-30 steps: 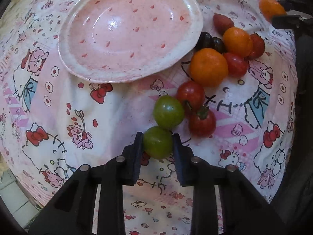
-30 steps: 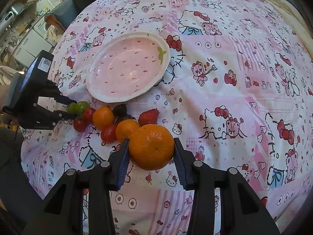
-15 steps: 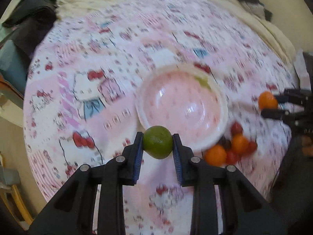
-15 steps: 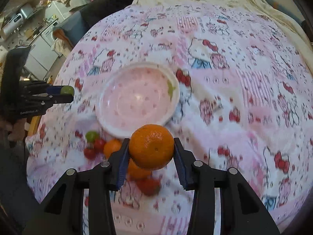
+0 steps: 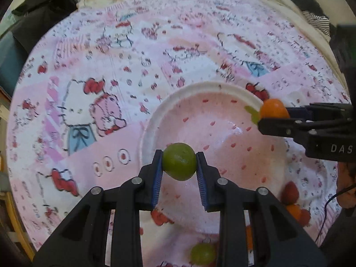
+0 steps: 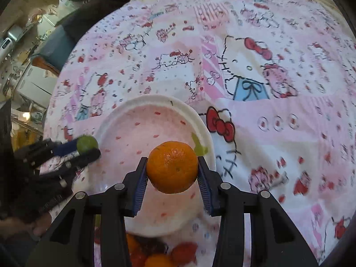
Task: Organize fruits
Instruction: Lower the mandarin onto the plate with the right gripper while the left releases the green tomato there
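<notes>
Plainly, both fruits are airborne over the pink strawberry-print bowl (image 5: 155,115), so the step in hand is the release. The left gripper (image 5: 179,164) has its jaws clamped on a green fruit (image 5: 179,164), held above the bowl's near side; the right gripper (image 6: 171,170) has its jaws clamped on an orange mandarin (image 6: 172,166), held over the bowl's rim by the green leaf mark.

To do it well, I judge each fruit should come low into the hollow before the jaws part, as round fruit dropped from height may bounce or roll out onto the patterned cloth (image 6: 278,133). Releasing one at a time would keep the two grippers from crowding.

How high each fruit hangs above the bowl cannot be told. The remaining fruits (image 6: 155,255) lie beside the bowl, largely hidden behind the gripper bodies and cut by the frame edge; their number is unclear, and motion blur softens the cloth.
</notes>
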